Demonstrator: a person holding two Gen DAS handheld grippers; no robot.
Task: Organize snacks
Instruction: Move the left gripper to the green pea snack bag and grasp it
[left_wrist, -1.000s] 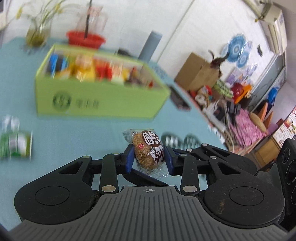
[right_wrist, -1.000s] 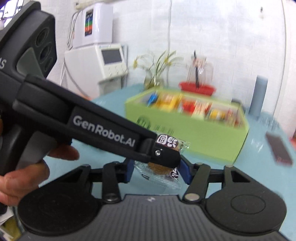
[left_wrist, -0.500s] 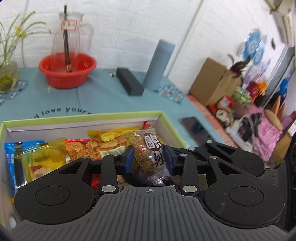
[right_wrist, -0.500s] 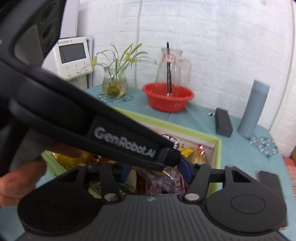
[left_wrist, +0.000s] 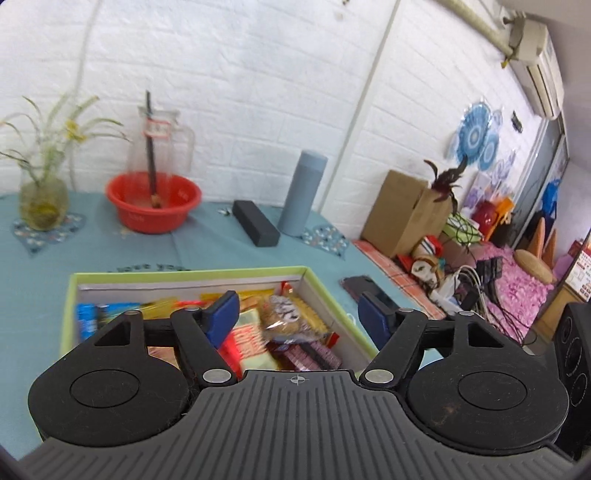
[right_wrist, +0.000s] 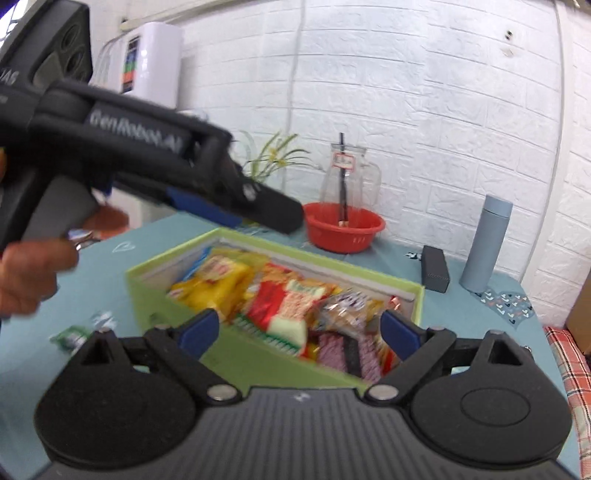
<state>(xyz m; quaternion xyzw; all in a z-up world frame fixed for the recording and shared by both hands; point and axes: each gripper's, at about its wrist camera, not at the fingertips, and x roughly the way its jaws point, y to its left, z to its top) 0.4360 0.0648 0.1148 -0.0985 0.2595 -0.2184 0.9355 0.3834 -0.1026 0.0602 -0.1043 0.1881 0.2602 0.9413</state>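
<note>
Left wrist view shows our left gripper (left_wrist: 297, 314) with its jaws just swung apart; the brown snack packet (left_wrist: 286, 319) lies loose between them, touching neither pad, on top of the other snacks in the green box (left_wrist: 334, 295). Our right gripper (right_wrist: 299, 330) has also just spread its jaws, and nothing is gripped there: they hang over the same box on the teal counter (right_wrist: 480, 332), the packet lying between them, below the pads.
</note>
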